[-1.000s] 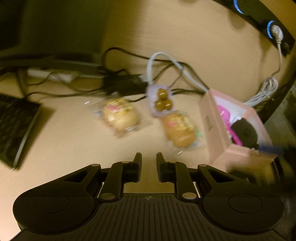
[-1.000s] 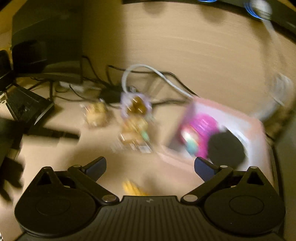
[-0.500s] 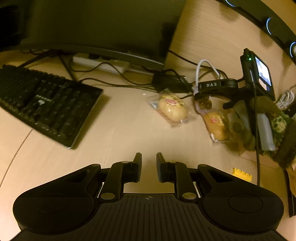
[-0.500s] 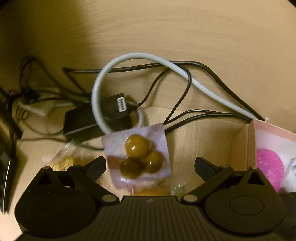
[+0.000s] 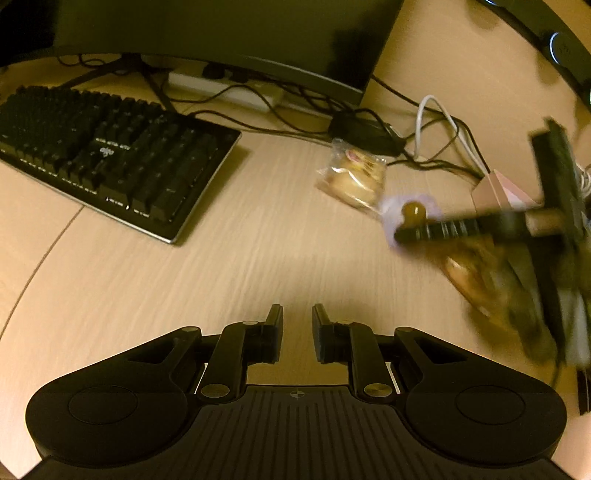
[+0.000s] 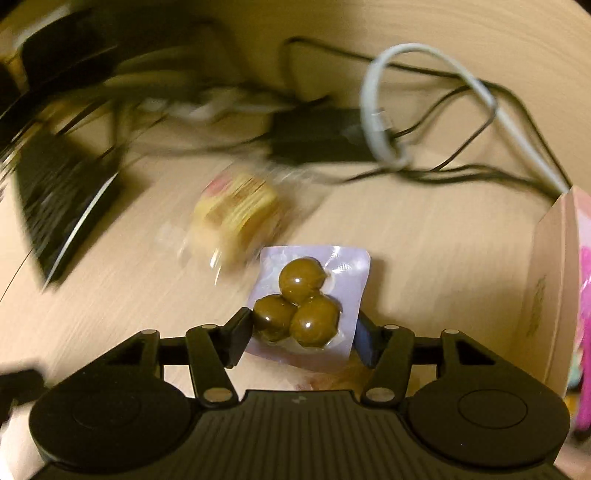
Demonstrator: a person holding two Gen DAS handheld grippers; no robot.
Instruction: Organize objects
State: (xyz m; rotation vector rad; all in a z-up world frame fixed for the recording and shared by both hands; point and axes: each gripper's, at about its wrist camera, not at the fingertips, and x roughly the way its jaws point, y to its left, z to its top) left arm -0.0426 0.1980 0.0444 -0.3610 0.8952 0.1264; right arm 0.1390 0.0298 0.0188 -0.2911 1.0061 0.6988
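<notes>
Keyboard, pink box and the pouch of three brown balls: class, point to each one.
keyboard (image 5: 110, 155), left wrist view, middle of the keys.
pink box (image 6: 550, 280), right wrist view, its outer wall.
pouch of three brown balls (image 6: 301, 284), right wrist view, top ball.

right claw (image 6: 301, 334): wide → closing around purple pouch (image 6: 314, 295) | left view: swung toward keyboard (image 5: 103, 155)

You're looking at a pale wood-grain counter (image 5: 258, 258) under warm, dim light, a dark monitor (image 5: 221, 33) and black keyboard (image 5: 110, 155) at its back.
</notes>
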